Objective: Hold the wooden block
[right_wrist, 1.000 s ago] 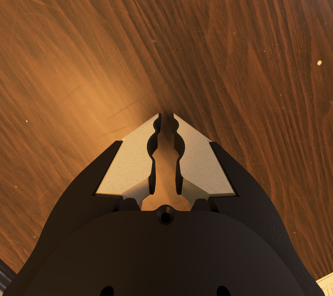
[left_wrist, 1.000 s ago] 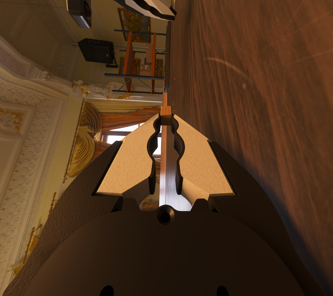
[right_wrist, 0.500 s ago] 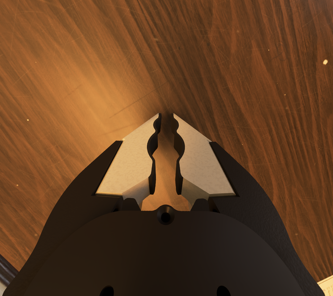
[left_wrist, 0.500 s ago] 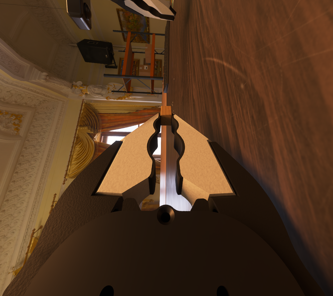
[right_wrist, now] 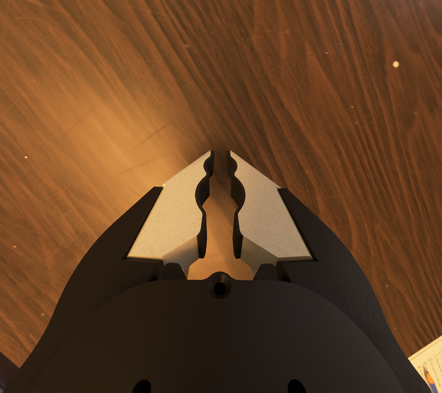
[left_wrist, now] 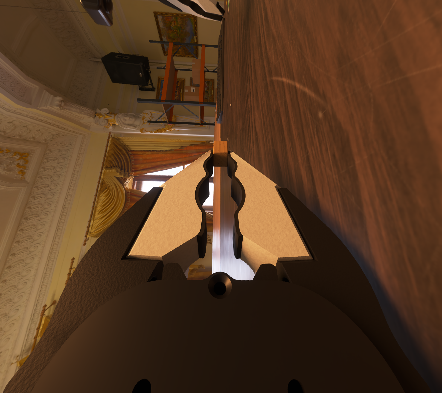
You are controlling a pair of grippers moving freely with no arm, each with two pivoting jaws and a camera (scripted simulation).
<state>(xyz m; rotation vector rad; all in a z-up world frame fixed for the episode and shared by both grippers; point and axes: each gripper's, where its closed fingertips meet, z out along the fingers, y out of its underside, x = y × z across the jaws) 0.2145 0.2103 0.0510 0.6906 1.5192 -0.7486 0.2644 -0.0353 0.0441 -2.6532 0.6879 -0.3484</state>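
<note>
A small light wooden block (left_wrist: 220,147) sits between the fingertips of my left gripper (left_wrist: 220,159), which is shut on it. The left wrist view is rolled sideways, so the dark wooden table (left_wrist: 334,118) fills its right half, and the block is held at the table's edge line. My right gripper (right_wrist: 220,154) points down at the tabletop (right_wrist: 143,71); its jaws are nearly together with nothing between them. It also shows in the left wrist view (left_wrist: 216,12), farther off, close to the table.
A sheet of printed paper (right_wrist: 428,364) lies at the bottom right corner of the right wrist view. Beyond the table stand an orange metal shelf (left_wrist: 184,85) with boxes and a black speaker (left_wrist: 126,68) by an ornate wall.
The left gripper holds still with the block. The right gripper has drifted slightly over the table; the tabletop's specks have shifted and more of the paper shows.
</note>
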